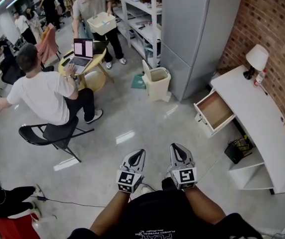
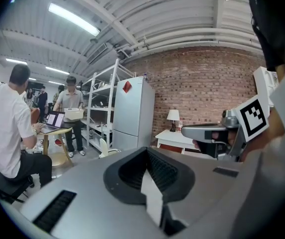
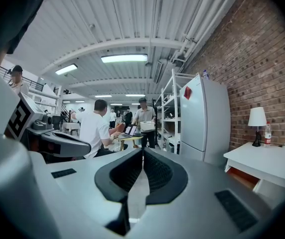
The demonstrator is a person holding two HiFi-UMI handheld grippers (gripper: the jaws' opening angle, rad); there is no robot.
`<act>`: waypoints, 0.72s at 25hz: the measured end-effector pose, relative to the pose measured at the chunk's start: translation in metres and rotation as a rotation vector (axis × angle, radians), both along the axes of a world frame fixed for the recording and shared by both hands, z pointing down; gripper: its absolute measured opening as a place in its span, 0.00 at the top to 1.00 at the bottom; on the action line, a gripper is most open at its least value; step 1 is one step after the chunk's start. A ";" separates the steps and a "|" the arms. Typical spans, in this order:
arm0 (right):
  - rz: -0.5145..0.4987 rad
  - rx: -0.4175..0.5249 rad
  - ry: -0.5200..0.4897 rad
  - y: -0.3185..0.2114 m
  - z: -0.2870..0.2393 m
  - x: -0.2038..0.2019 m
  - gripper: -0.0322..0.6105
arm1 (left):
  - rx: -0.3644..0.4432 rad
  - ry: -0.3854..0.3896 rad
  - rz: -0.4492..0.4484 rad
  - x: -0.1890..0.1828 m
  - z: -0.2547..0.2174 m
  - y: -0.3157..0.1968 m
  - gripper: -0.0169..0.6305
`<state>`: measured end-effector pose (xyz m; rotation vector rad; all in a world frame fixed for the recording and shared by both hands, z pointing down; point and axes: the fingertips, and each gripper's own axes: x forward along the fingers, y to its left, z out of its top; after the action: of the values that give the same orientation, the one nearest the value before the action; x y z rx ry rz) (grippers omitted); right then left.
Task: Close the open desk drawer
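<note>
Well left of the white desk (image 1: 262,118), a person (image 1: 40,94) sits on a black chair (image 1: 48,133). Nearer the desk, over the shiny grey floor (image 1: 132,113), my left gripper (image 1: 137,154) and right gripper (image 1: 178,148) are both pinched shut. The open drawer (image 1: 213,111) sticks out of the desk's left side.

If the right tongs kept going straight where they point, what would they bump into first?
Nothing nearby: the right tongs face open floor, roughly toward the laptop table, well left of the drawer. Depth is unclear.
</note>
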<state>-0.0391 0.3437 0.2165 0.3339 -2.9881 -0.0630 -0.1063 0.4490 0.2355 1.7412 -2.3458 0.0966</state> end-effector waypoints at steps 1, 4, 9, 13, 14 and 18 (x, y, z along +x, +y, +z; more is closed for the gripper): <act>-0.001 -0.003 0.000 -0.005 0.002 -0.002 0.90 | -0.006 0.000 -0.003 -0.003 0.001 -0.004 0.96; -0.002 -0.012 -0.002 -0.023 0.002 -0.011 0.90 | -0.020 -0.004 -0.011 -0.013 0.005 -0.021 0.96; -0.012 -0.009 0.008 -0.064 0.003 -0.030 0.90 | -0.038 -0.021 -0.057 -0.033 0.006 -0.056 0.96; -0.015 -0.028 0.027 -0.094 0.010 -0.041 0.90 | -0.042 -0.055 -0.104 -0.053 0.003 -0.083 0.96; -0.015 -0.037 0.031 -0.101 0.011 -0.043 0.90 | -0.041 -0.059 -0.110 -0.058 0.002 -0.091 0.96; -0.031 -0.058 0.028 -0.129 0.014 -0.052 0.90 | -0.043 -0.068 -0.126 -0.072 -0.002 -0.125 0.96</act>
<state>-0.0912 0.2142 0.2308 0.2778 -2.9605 0.0159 -0.1784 0.3238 0.2330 1.5893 -2.4758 0.1875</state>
